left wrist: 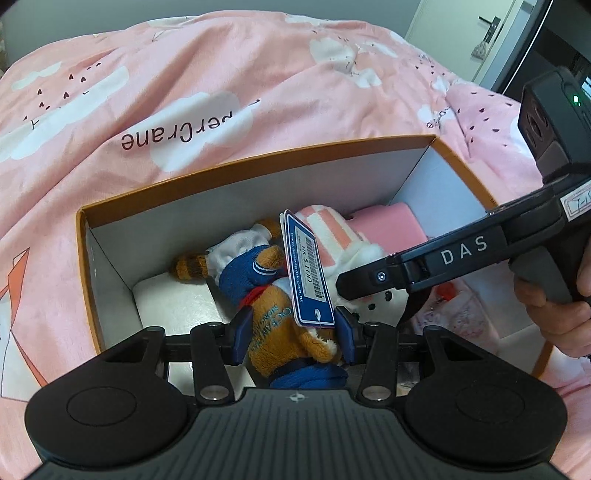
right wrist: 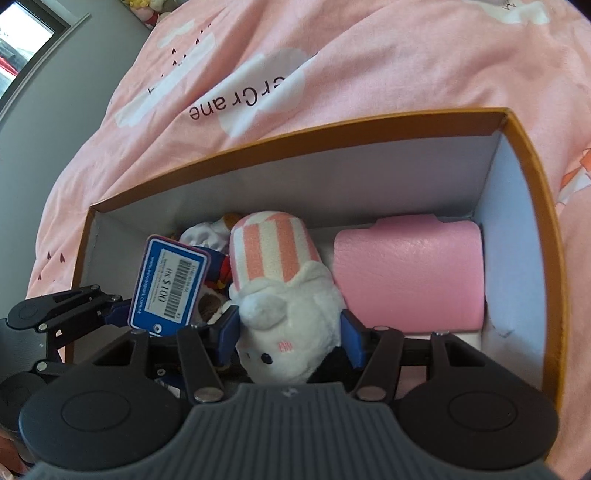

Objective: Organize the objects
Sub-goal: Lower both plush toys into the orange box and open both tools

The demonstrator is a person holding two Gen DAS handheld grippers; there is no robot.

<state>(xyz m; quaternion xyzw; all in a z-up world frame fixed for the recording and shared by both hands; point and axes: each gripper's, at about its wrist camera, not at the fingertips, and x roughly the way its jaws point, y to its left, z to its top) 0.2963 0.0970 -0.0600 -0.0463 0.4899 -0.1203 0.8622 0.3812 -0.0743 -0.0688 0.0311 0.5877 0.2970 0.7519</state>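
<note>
An orange box (left wrist: 258, 158) with white inner walls lies open on the bed. My left gripper (left wrist: 293, 338) is shut on a brown plush bear (left wrist: 284, 339) in blue clothes, held low inside the box; its blue price tag (left wrist: 308, 273) sticks up. My right gripper (right wrist: 291, 332) is shut on a white plush toy (right wrist: 291, 325) with a pink-and-white striped hat (right wrist: 273, 247), also inside the box (right wrist: 532, 206). The bear's tag (right wrist: 168, 284) and the left gripper's fingers (right wrist: 114, 314) show at the left of the right wrist view. The right gripper's body crosses the left wrist view from the right.
A pink padded case (right wrist: 410, 273) lies in the box's right end, also seen in the left wrist view (left wrist: 388, 221). A white block (left wrist: 173, 302) sits at the box's left end. A pink cloud-print duvet (left wrist: 221, 74) surrounds the box. A door (left wrist: 491, 29) stands beyond.
</note>
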